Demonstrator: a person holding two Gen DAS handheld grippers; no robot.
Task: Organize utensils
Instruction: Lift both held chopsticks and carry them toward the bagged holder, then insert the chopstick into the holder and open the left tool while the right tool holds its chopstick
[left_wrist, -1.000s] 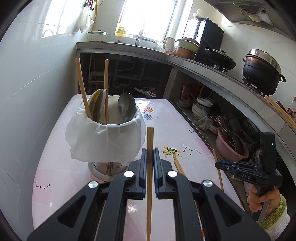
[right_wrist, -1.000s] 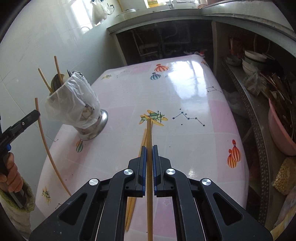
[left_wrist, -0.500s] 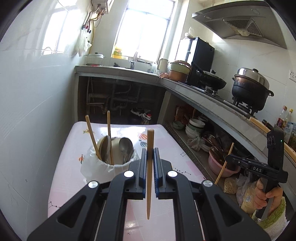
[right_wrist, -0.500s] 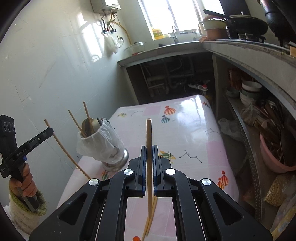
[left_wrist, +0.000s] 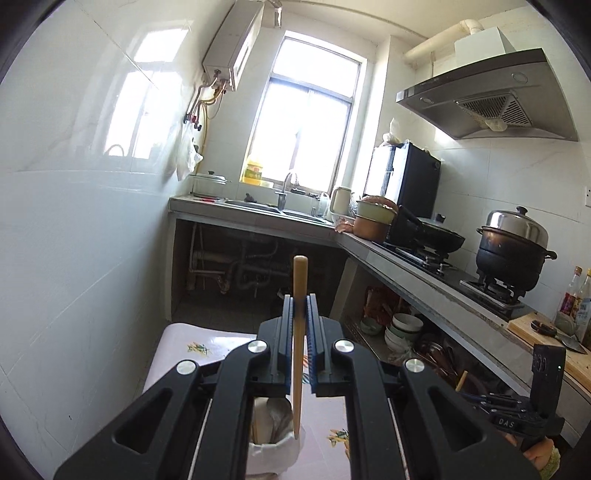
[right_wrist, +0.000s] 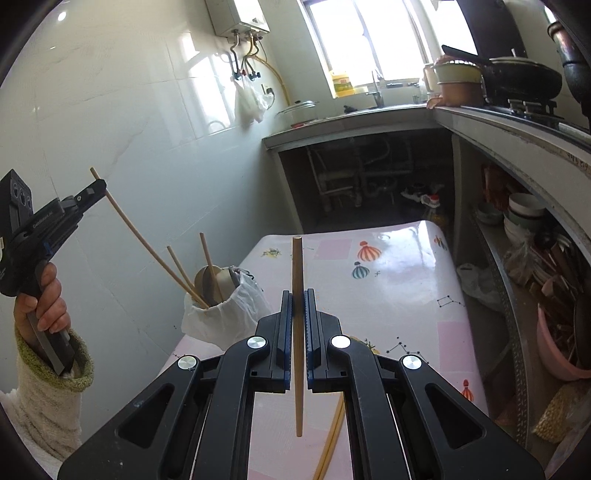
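Right wrist view: the right gripper (right_wrist: 298, 306) has its jaws pinching an upright chopstick (right_wrist: 297, 332) above the counter (right_wrist: 406, 280). Best to hold it until the left one is in, then bring it over the holder's (right_wrist: 221, 317) mouth and lower the tip inside. Beyond, the left gripper (right_wrist: 96, 187) pinches a second chopstick (right_wrist: 147, 247), slanted, its lower end at the holder's mouth. That bag-lined holder contains two chopsticks and some spoons. More loose chopsticks (right_wrist: 332, 432) lie nearer than the holder.

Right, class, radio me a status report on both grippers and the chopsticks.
Left gripper shut on a chopstick, its tip over the holder. Right gripper shut on another chopstick. One loose chopstick left on the table. Nothing blocking.
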